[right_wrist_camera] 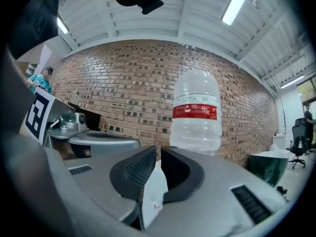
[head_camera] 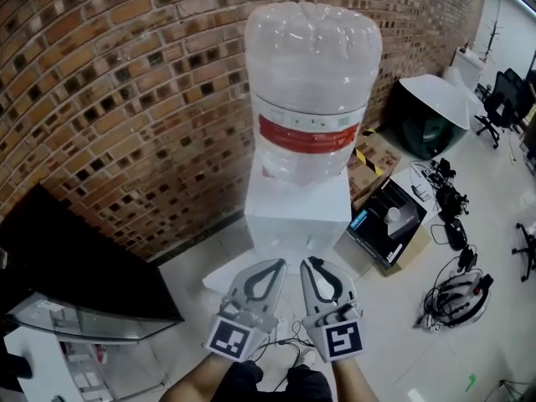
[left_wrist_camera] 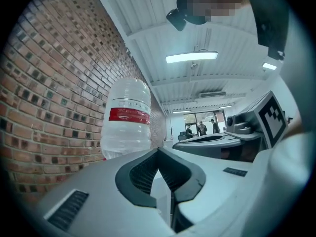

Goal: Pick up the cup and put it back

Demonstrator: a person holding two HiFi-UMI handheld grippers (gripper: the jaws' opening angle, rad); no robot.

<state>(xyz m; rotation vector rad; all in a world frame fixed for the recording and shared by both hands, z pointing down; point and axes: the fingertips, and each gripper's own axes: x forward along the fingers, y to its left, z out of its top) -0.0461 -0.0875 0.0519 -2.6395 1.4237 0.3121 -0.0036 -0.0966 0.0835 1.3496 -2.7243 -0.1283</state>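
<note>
The left gripper (head_camera: pixel 273 265) and right gripper (head_camera: pixel 311 263) hover clenched and empty near the dispenser (head_camera: pixel 297 216). No cup shows; likely next: find it, then open the fingers.

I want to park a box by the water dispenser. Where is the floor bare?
Bare floor lies left of the dispenser, between its base and the black cabinet, and at lower right, short of the cable tangle. Right of the dispenser is crowded: cardboard boxes, an open black case, more cables.
</note>
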